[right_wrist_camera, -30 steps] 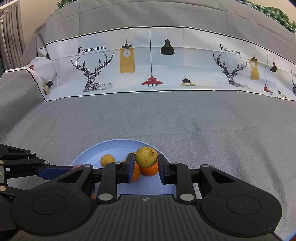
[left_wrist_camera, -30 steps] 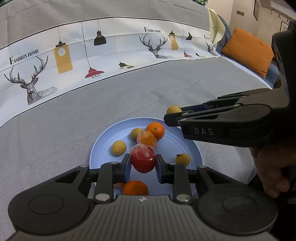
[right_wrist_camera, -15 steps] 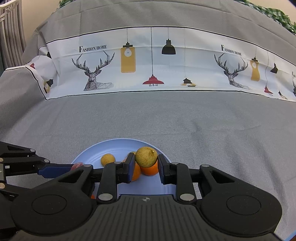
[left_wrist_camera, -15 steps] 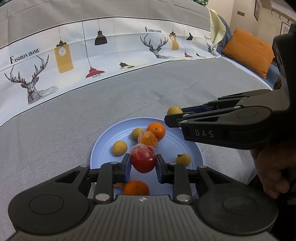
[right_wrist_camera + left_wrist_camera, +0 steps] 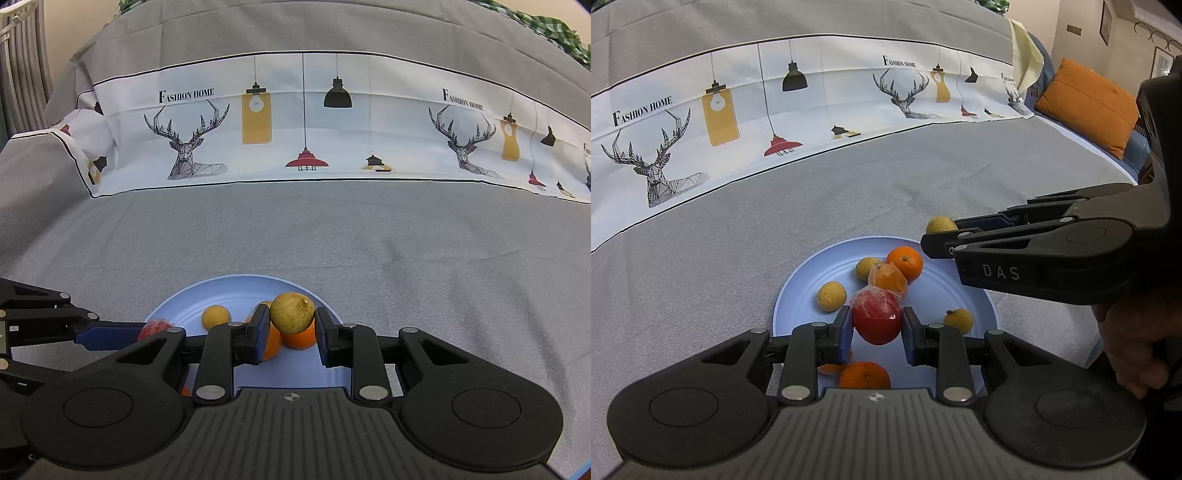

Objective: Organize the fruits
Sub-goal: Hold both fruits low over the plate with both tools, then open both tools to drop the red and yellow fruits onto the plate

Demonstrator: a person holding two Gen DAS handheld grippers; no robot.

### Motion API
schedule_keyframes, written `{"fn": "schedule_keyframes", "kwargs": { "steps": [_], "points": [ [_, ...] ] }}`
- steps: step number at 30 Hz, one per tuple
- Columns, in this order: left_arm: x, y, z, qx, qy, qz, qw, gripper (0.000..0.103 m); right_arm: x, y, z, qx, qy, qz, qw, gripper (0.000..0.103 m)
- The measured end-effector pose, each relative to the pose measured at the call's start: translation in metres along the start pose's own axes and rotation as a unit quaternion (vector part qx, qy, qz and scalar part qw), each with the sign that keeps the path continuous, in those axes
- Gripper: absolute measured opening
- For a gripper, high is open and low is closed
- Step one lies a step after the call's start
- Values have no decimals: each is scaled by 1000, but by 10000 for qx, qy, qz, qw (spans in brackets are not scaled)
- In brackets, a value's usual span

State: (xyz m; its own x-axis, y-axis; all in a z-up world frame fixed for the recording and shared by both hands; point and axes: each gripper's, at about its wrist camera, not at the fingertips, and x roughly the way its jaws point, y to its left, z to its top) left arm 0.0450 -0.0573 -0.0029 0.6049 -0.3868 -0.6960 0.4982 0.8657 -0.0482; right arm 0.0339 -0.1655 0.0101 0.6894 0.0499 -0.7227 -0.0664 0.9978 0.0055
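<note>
Now | left tool (image 5: 877, 326) grips plastic-wrapped red round fruit (image 5: 876, 318) | right tool (image 5: 290, 323) clamps small yellow-green round fruit (image 5: 291, 313) | both above pale blue round plate (image 5: 975, 295), lower centre

Grey tablecloth (image 5: 701, 266) with deer-print band (image 5: 295, 122); orange cushion (image 5: 1086, 107).

Orange (image 5: 864, 375) half behind the left gripper's body; yellow fruit (image 5: 939, 224) partly behind the right gripper's jaws

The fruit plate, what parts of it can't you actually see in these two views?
- Left wrist view: the blue plate's near rim and part of an orange are hidden behind the left gripper.
- Right wrist view: the plate's near half is hidden behind the right gripper, which holds a yellow fruit.
</note>
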Motion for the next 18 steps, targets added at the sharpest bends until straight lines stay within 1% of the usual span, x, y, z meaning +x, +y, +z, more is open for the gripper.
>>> {"fn": "schedule_keyframes", "kwargs": {
  "steps": [18],
  "points": [
    [0, 2, 0, -36, -17, 3, 10000, 30, 1, 0, 0, -19, 21, 2, 10000, 27]
  ]
}}
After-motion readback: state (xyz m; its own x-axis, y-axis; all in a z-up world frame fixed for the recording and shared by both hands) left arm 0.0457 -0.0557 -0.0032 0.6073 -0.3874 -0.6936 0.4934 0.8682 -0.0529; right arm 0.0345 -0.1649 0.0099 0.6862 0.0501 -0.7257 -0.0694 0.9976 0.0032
